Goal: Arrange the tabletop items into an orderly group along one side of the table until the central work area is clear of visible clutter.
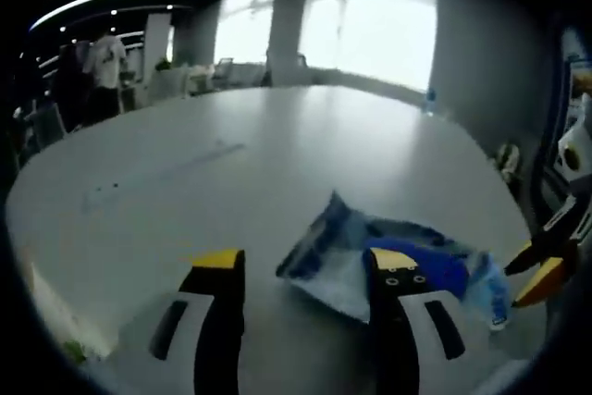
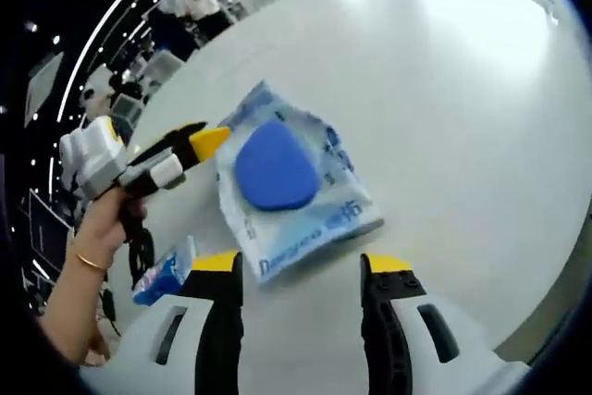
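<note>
A crinkled blue-and-white plastic packet (image 2: 294, 193) with a round blue patch lies flat on the white table (image 2: 462, 90). My right gripper (image 2: 302, 265) is open, and the packet's near edge sits just ahead of its two yellow-tipped jaws. In the left gripper view the same packet (image 1: 342, 261) lies partly under the right-hand jaw of my open left gripper (image 1: 305, 264). A hand (image 2: 102, 228) holds the left gripper (image 2: 185, 150) at the packet's left edge. The right gripper (image 1: 541, 270) comes in at the far right beside the packet.
A smaller blue-and-white packet (image 2: 166, 275) shows by the hand, low on the left. A small bottle (image 1: 428, 99) stands at the table's far edge. A person in white (image 1: 106, 62) stands by chairs beyond the table. Wide bare tabletop (image 1: 231, 154) stretches ahead.
</note>
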`<state>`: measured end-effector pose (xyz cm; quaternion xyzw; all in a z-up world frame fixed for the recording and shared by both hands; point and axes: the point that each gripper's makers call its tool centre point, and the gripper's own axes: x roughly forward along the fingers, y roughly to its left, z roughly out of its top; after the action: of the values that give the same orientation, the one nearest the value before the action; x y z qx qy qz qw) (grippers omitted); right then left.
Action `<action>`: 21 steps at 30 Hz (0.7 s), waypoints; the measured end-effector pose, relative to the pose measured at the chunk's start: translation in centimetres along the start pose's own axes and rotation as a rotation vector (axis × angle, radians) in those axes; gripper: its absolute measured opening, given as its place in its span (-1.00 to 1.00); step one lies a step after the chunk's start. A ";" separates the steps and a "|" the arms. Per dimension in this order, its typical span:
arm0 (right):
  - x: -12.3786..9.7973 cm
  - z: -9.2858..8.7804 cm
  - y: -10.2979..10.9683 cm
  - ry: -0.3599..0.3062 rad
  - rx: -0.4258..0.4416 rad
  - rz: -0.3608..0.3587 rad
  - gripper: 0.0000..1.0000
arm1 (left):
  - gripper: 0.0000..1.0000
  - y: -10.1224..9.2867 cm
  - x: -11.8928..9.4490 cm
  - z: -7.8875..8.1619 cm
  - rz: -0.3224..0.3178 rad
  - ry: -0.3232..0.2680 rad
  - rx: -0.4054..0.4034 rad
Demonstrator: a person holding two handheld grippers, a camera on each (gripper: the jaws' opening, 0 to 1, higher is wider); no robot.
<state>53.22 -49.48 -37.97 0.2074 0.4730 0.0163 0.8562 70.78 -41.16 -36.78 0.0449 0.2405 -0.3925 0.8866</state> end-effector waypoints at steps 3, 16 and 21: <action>0.3 -0.4 0.2 0.024 0.008 0.007 -0.29 | -0.20 0.1 0.4 -0.6 -0.009 0.021 -0.013; 0.7 -0.7 -0.2 0.034 0.045 0.001 -0.56 | -0.66 0.6 0.8 -1.5 -0.001 0.054 -0.023; 0.9 -0.9 0.0 0.042 0.043 0.009 -0.64 | -0.72 0.7 0.8 -1.7 0.013 0.065 -0.019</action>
<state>53.01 -48.97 -39.08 0.2276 0.4900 0.0142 0.8414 71.09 -40.77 -38.69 0.0509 0.2725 -0.3830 0.8811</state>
